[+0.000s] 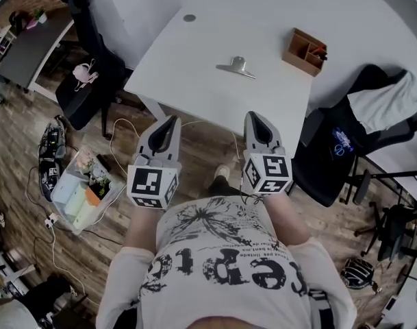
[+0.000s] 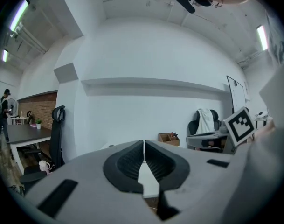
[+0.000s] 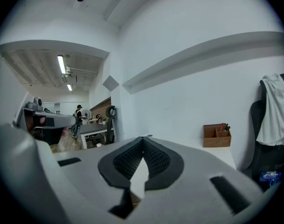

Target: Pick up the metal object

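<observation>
A shiny metal object (image 1: 236, 67) with a loop handle lies flat near the middle of the white table (image 1: 194, 60). Both grippers hover over the floor just short of the table's near edge, pointing at it. My left gripper (image 1: 170, 120) has its jaws closed tip to tip, with nothing between them (image 2: 143, 143). My right gripper (image 1: 255, 116) is likewise shut and empty (image 3: 142, 140). The metal object is hidden behind the jaws in both gripper views.
A brown wooden organiser (image 1: 305, 51) stands at the table's far right; it also shows in the right gripper view (image 3: 217, 135). Black office chairs flank the table (image 1: 92, 67) (image 1: 345, 149). A bin of clutter (image 1: 85, 187) sits on the floor at left.
</observation>
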`<act>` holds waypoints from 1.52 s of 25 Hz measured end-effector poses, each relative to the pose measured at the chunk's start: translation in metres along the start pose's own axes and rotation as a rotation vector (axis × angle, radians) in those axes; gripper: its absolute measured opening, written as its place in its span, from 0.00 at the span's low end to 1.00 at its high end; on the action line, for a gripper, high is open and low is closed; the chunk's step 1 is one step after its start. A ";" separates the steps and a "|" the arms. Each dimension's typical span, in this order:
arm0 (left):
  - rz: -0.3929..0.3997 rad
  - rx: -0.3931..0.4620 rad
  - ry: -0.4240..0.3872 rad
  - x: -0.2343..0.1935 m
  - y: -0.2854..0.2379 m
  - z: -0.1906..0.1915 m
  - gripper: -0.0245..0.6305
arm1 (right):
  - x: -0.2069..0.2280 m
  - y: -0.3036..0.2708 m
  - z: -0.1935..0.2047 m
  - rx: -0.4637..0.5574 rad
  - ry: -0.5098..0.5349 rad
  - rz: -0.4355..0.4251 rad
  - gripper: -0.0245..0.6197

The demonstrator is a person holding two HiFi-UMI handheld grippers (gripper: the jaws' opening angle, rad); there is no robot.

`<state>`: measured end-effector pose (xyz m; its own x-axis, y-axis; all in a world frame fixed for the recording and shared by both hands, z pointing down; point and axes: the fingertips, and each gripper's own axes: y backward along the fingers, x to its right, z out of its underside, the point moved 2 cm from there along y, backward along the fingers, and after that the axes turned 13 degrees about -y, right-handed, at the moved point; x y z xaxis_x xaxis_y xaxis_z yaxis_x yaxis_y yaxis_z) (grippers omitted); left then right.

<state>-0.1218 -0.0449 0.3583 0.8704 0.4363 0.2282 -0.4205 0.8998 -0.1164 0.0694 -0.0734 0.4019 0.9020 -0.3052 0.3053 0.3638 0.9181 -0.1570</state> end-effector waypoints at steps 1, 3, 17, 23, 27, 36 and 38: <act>-0.001 -0.001 0.003 -0.003 -0.018 -0.002 0.05 | 0.010 -0.014 -0.007 -0.003 0.005 -0.001 0.02; 0.002 -0.001 0.005 -0.006 -0.054 -0.006 0.05 | 0.031 -0.039 -0.019 -0.011 0.013 0.000 0.02; 0.112 -0.009 0.015 -0.031 -0.217 -0.002 0.05 | 0.120 -0.160 -0.026 -0.119 -0.017 0.108 0.02; 0.226 0.013 -0.026 -0.061 -0.276 0.004 0.05 | 0.125 -0.212 -0.028 -0.151 -0.045 0.155 0.02; 0.318 0.024 -0.017 -0.079 -0.311 0.002 0.05 | 0.132 -0.242 -0.024 -0.166 -0.074 0.222 0.02; 0.438 0.027 -0.006 -0.107 -0.362 0.030 0.05 | 0.160 -0.303 0.046 -0.358 -0.156 0.343 0.22; 0.460 0.005 -0.009 -0.111 -0.371 0.040 0.05 | 0.168 -0.314 0.067 -0.401 -0.175 0.383 0.27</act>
<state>-0.0732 -0.4268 0.4146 0.5906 0.7904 0.1625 -0.7639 0.6126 -0.2030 0.0915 -0.3960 0.5653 0.9474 0.1073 0.3016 0.1093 0.7771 -0.6198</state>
